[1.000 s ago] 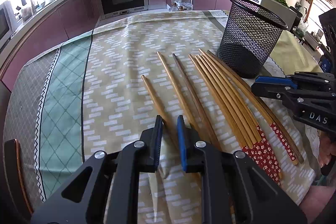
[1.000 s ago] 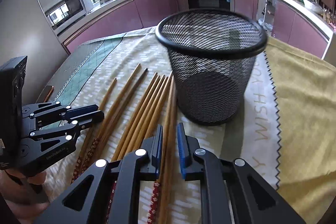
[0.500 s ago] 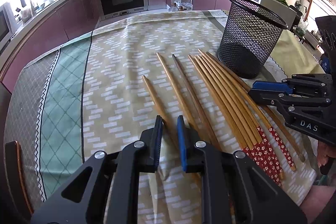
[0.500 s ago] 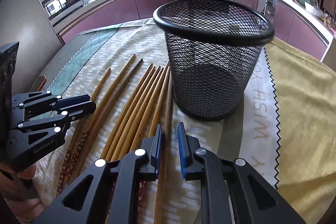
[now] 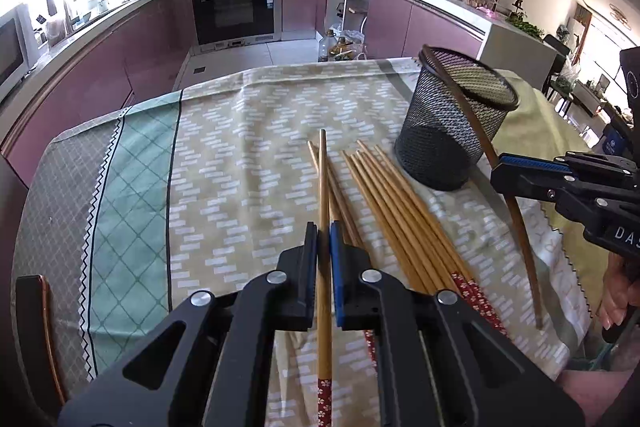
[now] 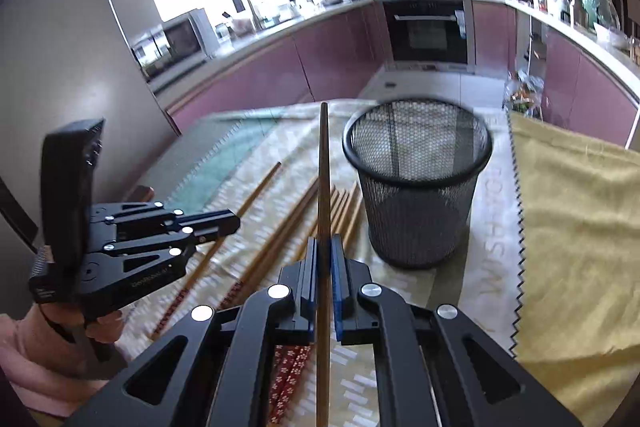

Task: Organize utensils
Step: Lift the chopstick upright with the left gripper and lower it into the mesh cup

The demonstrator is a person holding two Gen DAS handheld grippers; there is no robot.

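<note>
Right gripper (image 6: pixel 324 259) pinches one dark chopstick (image 6: pixel 323 167), left gripper (image 5: pixel 324 247) pinches another chopstick (image 5: pixel 322 187); mesh cup (image 6: pixel 416 183) ahead-right — a long tip could clip the rim and topple it.

Open mesh basket (image 6: pixel 418 183) mouth, bare tablecloth (image 5: pixel 224 163) leftward, loose chopsticks (image 5: pixel 396 203) between.

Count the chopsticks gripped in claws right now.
2. One pale chopstick in the left claw, one dark chopstick in the right claw beside the basket. Other chopsticks lie on the cloth; some may be hidden.
</note>
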